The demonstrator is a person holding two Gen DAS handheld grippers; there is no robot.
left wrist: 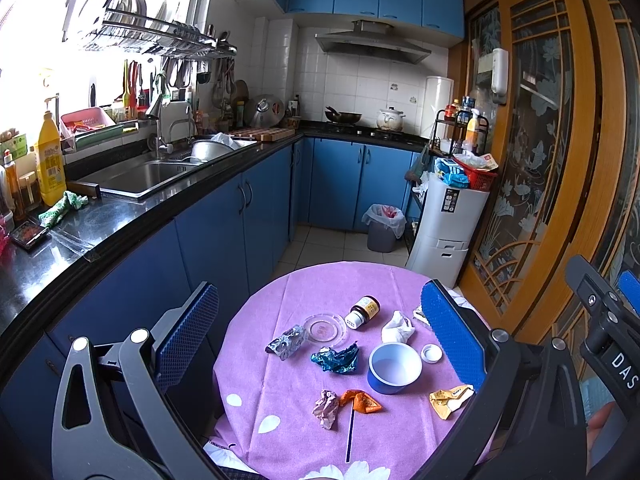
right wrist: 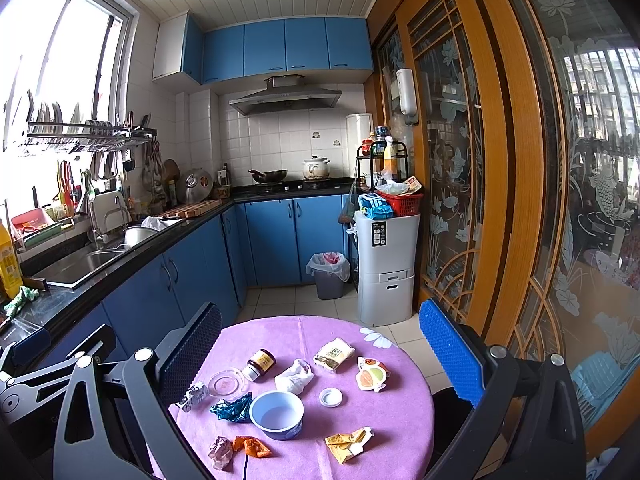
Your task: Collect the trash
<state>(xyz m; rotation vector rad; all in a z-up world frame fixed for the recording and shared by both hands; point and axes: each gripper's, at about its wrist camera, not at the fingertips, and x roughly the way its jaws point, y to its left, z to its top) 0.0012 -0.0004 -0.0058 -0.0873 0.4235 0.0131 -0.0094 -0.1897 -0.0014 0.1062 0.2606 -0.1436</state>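
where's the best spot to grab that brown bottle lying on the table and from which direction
Probably across the brown glass body of the bottle, coming from above. It lies on its side on the pink tablecloth, white cap end toward the clear dish, so the round body offers two opposite sides for the fingers. Set the open right gripper crosswise to its long axis; gripping lengthwise would likely slip.

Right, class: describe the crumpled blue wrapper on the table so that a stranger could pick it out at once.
Start at the round table under the purple cloth. Find the blue cup near its middle; the blue wrapper lies just left of it, below the clear glass dish. It is the only shiny blue foil; the other scraps are silver, pink, orange, yellow or white.
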